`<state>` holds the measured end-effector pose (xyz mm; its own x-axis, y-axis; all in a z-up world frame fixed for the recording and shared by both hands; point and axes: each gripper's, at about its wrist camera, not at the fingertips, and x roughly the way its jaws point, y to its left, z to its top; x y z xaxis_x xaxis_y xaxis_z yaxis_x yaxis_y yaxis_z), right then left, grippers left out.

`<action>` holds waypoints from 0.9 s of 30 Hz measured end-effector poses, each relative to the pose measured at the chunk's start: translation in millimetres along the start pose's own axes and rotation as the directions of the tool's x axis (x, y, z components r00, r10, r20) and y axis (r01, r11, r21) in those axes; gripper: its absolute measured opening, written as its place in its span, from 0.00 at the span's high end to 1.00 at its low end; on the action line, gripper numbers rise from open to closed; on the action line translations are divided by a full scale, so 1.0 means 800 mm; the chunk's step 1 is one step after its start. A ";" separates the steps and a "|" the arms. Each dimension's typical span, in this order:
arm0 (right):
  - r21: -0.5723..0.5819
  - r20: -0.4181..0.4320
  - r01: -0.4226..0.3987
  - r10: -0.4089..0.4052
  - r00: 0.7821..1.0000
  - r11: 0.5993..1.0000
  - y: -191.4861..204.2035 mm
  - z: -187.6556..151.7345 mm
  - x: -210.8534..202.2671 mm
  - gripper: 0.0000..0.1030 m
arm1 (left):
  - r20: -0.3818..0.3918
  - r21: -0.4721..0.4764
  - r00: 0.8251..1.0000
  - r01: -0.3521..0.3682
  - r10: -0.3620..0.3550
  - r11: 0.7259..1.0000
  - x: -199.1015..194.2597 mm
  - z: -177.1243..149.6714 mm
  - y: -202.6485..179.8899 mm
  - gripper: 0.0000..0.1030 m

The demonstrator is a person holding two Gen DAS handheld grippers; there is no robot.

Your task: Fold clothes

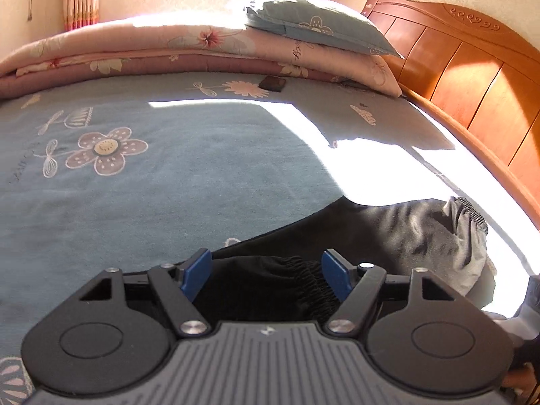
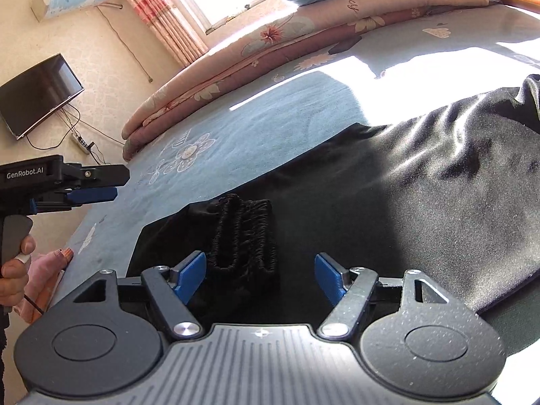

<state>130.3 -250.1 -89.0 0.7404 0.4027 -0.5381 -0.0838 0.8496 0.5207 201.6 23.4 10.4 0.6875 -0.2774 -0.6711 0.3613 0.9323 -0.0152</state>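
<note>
Black trousers lie flat on the blue flowered bed sheet, partly in bright sunlight. Their gathered elastic cuffs are doubled together near the bed's front edge. My left gripper is open, hovering with a cuff below the gap and its blue pads clear of the cloth. My right gripper is open too, just behind the cuffs, touching nothing. In the right wrist view the left gripper shows side-on at the left, held by a hand above the sheet.
A folded pink flowered quilt and a blue pillow lie along the far side of the bed. The wooden headboard is to the right. A small dark object rests on the sheet. A TV hangs on the wall.
</note>
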 end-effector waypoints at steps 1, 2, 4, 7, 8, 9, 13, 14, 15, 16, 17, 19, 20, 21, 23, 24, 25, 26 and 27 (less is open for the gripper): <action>0.004 -0.001 -0.003 0.003 1.000 1.000 0.000 0.000 0.000 0.27 | 0.013 0.058 0.998 -0.057 0.056 0.997 -0.010 -0.007 0.004 0.28; 0.009 -0.003 -0.006 0.006 1.000 1.000 0.000 0.000 0.000 0.27 | 0.021 0.105 0.995 -0.104 0.102 0.989 -0.018 -0.017 0.009 0.28; 0.021 -0.011 -0.022 0.022 1.000 1.000 0.002 0.000 0.002 0.27 | 0.012 0.175 0.988 -0.156 0.156 0.972 -0.031 -0.042 0.019 0.27; 0.041 -0.034 -0.065 0.067 0.997 0.997 0.007 -0.003 0.009 0.27 | -0.023 0.211 0.988 -0.148 0.156 0.966 -0.042 -0.082 0.026 0.27; 0.047 -0.042 -0.075 0.077 0.996 0.996 0.010 -0.004 0.012 0.27 | -0.029 0.223 0.989 -0.135 0.145 0.965 -0.045 -0.096 0.025 0.26; 0.054 -0.051 -0.080 0.082 0.995 0.995 0.012 -0.006 0.014 0.27 | -0.030 0.238 0.990 -0.128 0.139 0.963 -0.049 -0.112 0.020 0.26; 0.098 -0.083 -0.091 0.099 0.992 0.991 0.015 -0.011 0.024 0.27 | 0.004 0.356 0.987 -0.152 0.161 0.922 -0.050 -0.159 -0.008 0.23; 0.107 -0.088 -0.089 0.098 0.991 0.990 0.015 -0.012 0.026 0.27 | 0.015 0.402 0.981 -0.184 0.195 0.897 -0.045 -0.171 -0.017 0.23; 0.116 -0.091 -0.083 0.094 0.991 0.990 0.016 -0.013 0.027 0.27 | 0.027 0.449 0.972 -0.219 0.232 0.866 -0.040 -0.183 -0.027 0.23; 0.118 -0.093 -0.076 0.087 0.992 0.990 0.017 -0.014 0.027 0.27 | 0.035 0.483 0.965 -0.245 0.261 0.840 -0.035 -0.192 -0.034 0.23; 0.114 -0.094 -0.070 0.081 0.992 0.991 0.019 -0.014 0.027 0.27 | 0.038 0.519 0.957 -0.266 0.289 0.812 -0.030 -0.201 -0.041 0.23; 0.104 -0.095 -0.063 0.073 0.993 0.993 0.023 -0.016 0.027 0.27 | 0.038 0.580 0.953 -0.267 0.301 0.770 -0.021 -0.218 -0.049 0.23; 0.100 -0.096 -0.057 0.067 0.993 0.993 0.025 -0.016 0.027 0.27 | 0.045 0.594 0.950 -0.275 0.310 0.756 -0.017 -0.224 -0.050 0.23; 0.096 -0.097 -0.054 0.063 0.993 0.994 0.026 -0.016 0.027 0.27 | 0.053 0.608 0.945 -0.287 0.322 0.741 -0.013 -0.229 -0.051 0.23; 0.087 -0.098 -0.047 0.056 0.994 0.995 0.029 -0.016 0.028 0.27 | 0.072 0.619 0.942 -0.299 0.327 0.727 -0.011 -0.230 -0.053 0.23; 0.080 -0.100 -0.049 0.057 0.993 0.996 0.031 -0.015 0.028 0.27 | 0.083 0.616 0.949 -0.289 0.304 0.733 -0.015 -0.228 -0.054 0.23; 0.071 -0.102 -0.047 0.054 0.993 0.996 0.034 -0.016 0.028 0.27 | 0.090 0.609 0.953 -0.283 0.290 0.741 -0.018 -0.225 -0.053 0.23; 0.060 -0.102 -0.044 0.050 0.994 0.997 0.036 -0.016 0.029 0.27 | 0.095 0.600 0.955 -0.279 0.279 0.750 -0.021 -0.222 -0.053 0.23; 0.048 -0.105 -0.042 0.047 0.993 0.998 0.038 -0.016 0.029 0.27 | 0.099 0.594 0.957 -0.278 0.274 0.755 -0.023 -0.219 -0.053 0.23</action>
<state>136.5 -210.5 -94.2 0.6617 0.4759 -0.5794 -0.0827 0.8143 0.5745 63.5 29.9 -106.4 0.8192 -0.0326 -0.5725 0.4559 0.6428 0.6156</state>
